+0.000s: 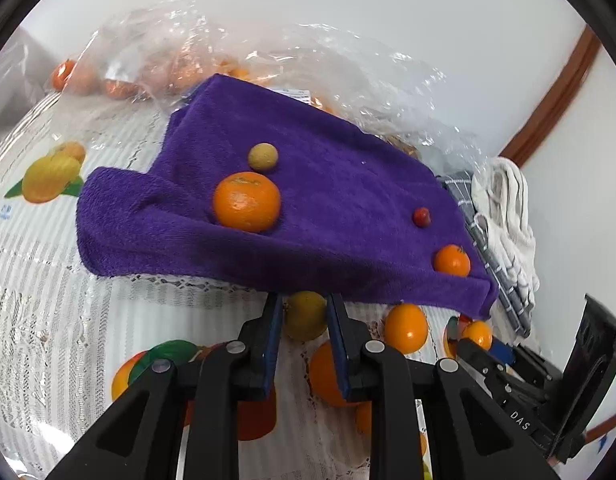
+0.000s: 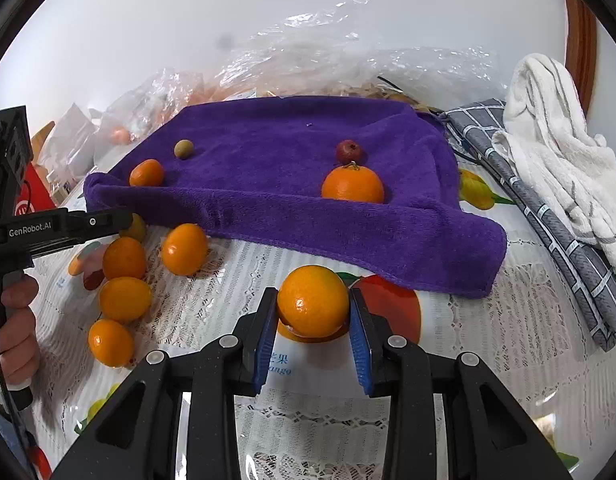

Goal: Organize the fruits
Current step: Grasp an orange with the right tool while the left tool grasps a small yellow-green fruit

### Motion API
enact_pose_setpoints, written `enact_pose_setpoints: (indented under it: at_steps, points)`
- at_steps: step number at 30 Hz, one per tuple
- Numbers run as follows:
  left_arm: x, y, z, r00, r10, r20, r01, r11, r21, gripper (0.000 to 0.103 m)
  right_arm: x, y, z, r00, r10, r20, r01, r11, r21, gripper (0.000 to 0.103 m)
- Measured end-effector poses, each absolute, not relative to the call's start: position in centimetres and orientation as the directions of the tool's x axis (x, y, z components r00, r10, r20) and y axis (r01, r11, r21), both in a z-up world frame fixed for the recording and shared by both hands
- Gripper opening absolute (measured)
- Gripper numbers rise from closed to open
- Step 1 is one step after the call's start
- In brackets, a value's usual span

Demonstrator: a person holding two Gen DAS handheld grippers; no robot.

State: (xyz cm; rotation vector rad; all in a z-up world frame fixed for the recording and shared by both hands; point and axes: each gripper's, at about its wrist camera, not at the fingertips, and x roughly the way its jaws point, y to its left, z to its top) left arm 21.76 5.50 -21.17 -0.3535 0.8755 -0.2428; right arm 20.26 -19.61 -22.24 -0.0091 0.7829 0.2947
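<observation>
My right gripper [image 2: 312, 308] is shut on a small orange fruit [image 2: 312, 302], just above the printed tablecloth in front of the purple towel [image 2: 308, 184]. My left gripper [image 1: 305, 308] is shut on a small yellowish fruit [image 1: 305, 316] at the towel's [image 1: 308, 208] near edge. On the towel lie a bigger orange [image 1: 247, 201], a yellow-green fruit [image 1: 263, 156], a small red fruit [image 1: 422, 216] and a small orange [image 1: 452, 260]. Several loose small oranges [image 2: 125, 299] lie on the table to the left, beside the left gripper's fingers [image 2: 107, 220].
Crumpled clear plastic bags [image 2: 308, 60] with more fruit stand behind the towel. A grey checked cloth [image 2: 568, 264] and a white towel [image 2: 556, 152] lie at the right. A hand [image 2: 17, 320] holds the left gripper's handle. The lace tablecloth [image 2: 488, 360] bears printed fruit pictures.
</observation>
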Motion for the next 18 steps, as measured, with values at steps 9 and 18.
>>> enact_pose_setpoints:
  at_steps: [9, 18]
  points:
    - [22.2, 5.1, -21.6, 0.622, -0.306, -0.721, 0.032, 0.93, -0.366, 0.025, 20.5, -19.7, -22.3, 0.662, 0.269, -0.7, -0.263, 0.957, 0.118, 0.034]
    - [21.3, 6.0, -20.1, 0.692, -0.287, -0.662, 0.026, 0.927, -0.374, 0.025, 19.9, -20.4, -21.7, 0.694, 0.297, -0.656, -0.268, 0.952, 0.148, 0.034]
